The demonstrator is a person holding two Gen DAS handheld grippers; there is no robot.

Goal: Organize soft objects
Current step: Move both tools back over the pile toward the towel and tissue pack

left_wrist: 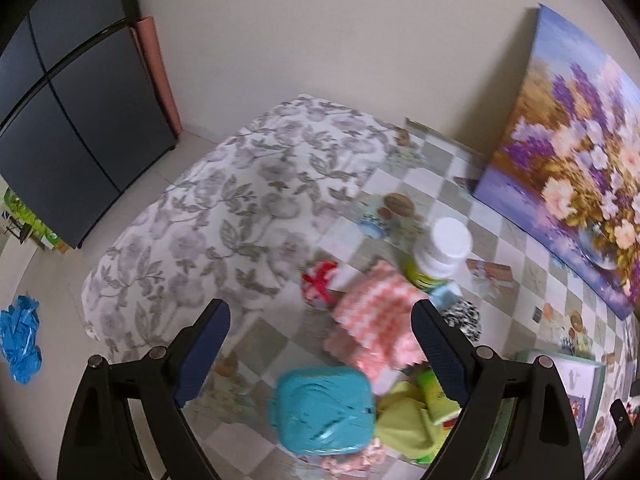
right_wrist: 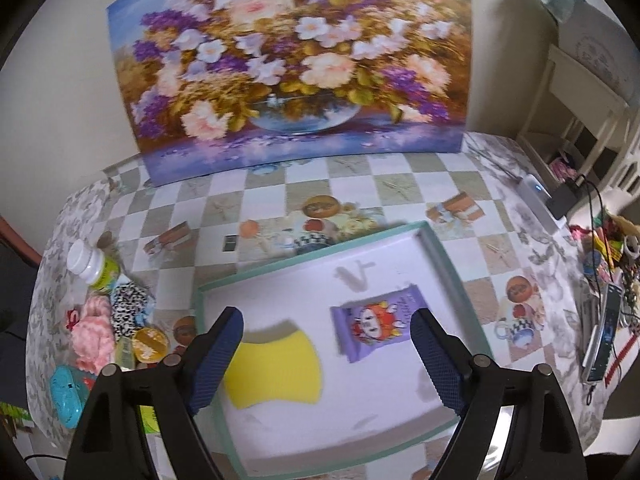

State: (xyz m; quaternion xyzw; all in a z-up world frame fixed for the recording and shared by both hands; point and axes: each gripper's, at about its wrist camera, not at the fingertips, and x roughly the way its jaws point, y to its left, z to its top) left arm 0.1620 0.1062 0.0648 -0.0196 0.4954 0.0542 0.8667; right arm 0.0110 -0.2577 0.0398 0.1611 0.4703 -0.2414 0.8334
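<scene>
Left hand-held gripper (left_wrist: 322,354) hangs spread wide above the table (left_wrist: 516,240), nothing between its two blue pads; below the gap lie one teal pouch (left_wrist: 324,412) and one pink-and-white knitted cloth (left_wrist: 374,324), neither touched. Right hand-held gripper (right_wrist: 326,354) is likewise spread, jaws empty, over one shallow white tray (right_wrist: 438,256) with a mint-green rim.

Tray contents, counted: one yellow sponge (right_wrist: 276,368) at the near left, one purple snack packet (right_wrist: 374,326) just right of it (the two apart, not touching). That makes two items in the tray.

Left-end cluster on the table, seen in the left wrist view: one white-capped bottle (left_wrist: 438,256) standing behind the knitted cloth, one red-bowed item (left_wrist: 320,280) beside the cloth, one black-and-white patterned fabric piece (left_wrist: 466,318) partly hidden by the right finger, and one yellow-green cloth (left_wrist: 408,420) touching the teal pouch. One orange round item (right_wrist: 150,344) shows in the right wrist view at the cluster's edge (nature unclear).

One flower painting (right_wrist: 296,64) leans against the wall behind the table.
</scene>
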